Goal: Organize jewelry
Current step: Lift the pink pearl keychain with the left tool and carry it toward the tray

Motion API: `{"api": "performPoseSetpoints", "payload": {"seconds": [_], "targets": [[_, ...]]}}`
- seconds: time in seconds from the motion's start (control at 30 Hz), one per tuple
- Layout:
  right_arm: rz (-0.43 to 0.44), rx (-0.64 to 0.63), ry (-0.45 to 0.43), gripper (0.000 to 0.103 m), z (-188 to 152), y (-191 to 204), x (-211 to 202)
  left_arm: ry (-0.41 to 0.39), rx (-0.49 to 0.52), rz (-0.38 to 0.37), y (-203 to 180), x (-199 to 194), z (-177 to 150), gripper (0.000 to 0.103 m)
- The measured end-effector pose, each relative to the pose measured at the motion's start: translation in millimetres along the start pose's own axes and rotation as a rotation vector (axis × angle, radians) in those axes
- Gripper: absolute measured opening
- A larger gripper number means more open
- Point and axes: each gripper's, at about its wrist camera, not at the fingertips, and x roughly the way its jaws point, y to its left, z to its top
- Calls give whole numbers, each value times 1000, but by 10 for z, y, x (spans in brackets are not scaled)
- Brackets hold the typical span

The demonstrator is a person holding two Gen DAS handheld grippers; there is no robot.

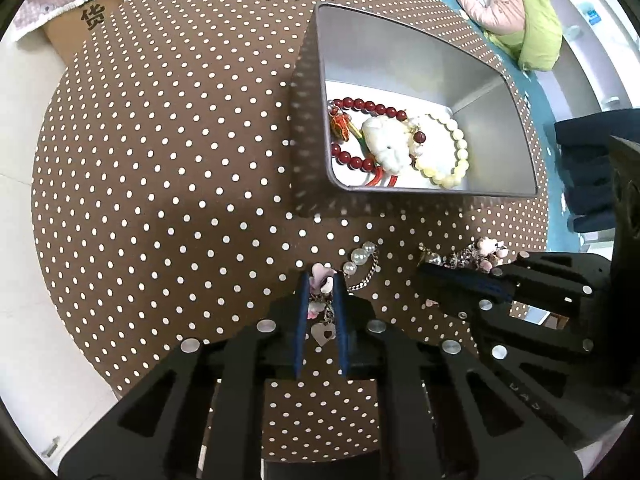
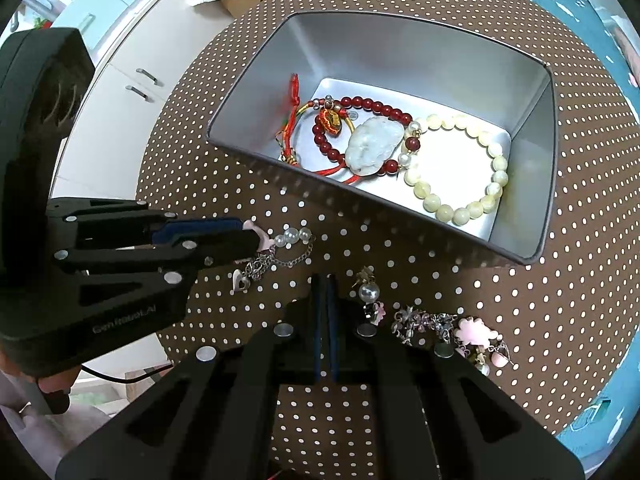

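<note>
Two handheld grippers hover over a round surface (image 2: pixel 580 240) covered in brown cloth with white dots. The left gripper (image 1: pixel 320 280) points steeply down, its blue-padded jaws closed around a charm bracelet (image 1: pixel 362 264) with a pink flower, three pearls, silver chain and a heart charm; the rest of the bracelet trails on the cloth. The right gripper (image 2: pixel 325 280) has its jaws closed together with nothing between them, their tips just beside a pearl earring (image 2: pixel 368 290). To the right of that lies a second charm bracelet (image 2: pixel 452 330) with pink flowers. Beyond both sits a silver rectangular tin (image 2: pixel 544 168), open at the top. Inside lie a dark red bead bracelet (image 2: pixel 362 106), a pale carved jade pendant (image 2: pixel 372 146) on red cord, and a cream bead bracelet (image 2: pixel 496 182), touching one another.
</note>
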Motion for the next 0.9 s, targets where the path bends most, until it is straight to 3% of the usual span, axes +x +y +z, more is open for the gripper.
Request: {"api": "performPoseSetpoints", "payload": {"seconds": [0.5, 0.9], "targets": [[3, 31, 1, 4, -294, -138, -329, 34, 82, 79, -395, 202, 97, 12], [54, -17, -15, 4, -335, -58, -436, -8, -29, 63, -395, 103, 53, 11]]}}
